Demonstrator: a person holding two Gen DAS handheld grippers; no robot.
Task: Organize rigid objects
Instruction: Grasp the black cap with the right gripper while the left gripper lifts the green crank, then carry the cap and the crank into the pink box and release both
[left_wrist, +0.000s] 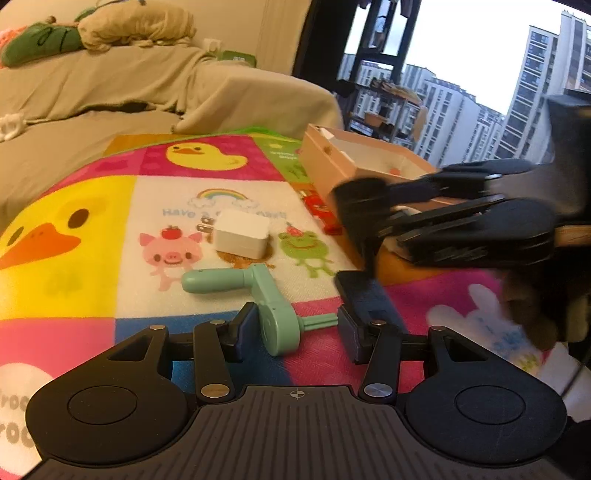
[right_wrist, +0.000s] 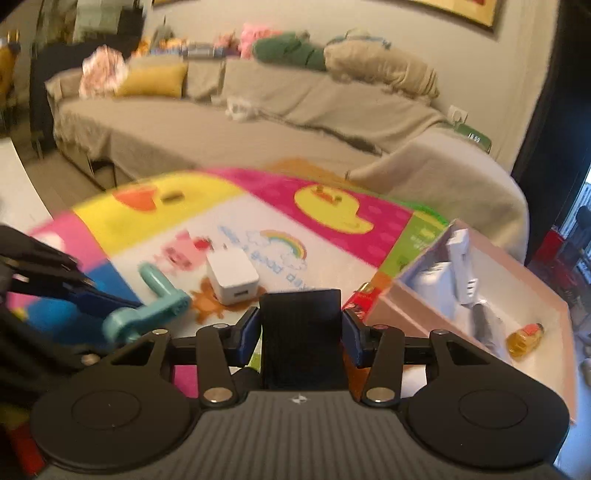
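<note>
Our left tongs (left_wrist: 295, 328) closed on mint-green hand crank (left_wrist: 275, 317), crank lifted just off colourful cartoon mat (left_wrist: 74, 258), handle sticking out left. Our right tongs (right_wrist: 300, 330) clamped on black block (right_wrist: 300, 332), pads pressing both sides. White charger (right_wrist: 232, 281) lying on mat mid-scene. Pink box (right_wrist: 424, 258) at right, holding white gadgets and small amber bottle (right_wrist: 524, 338). Red item (left_wrist: 321, 212) beside box.
</note>
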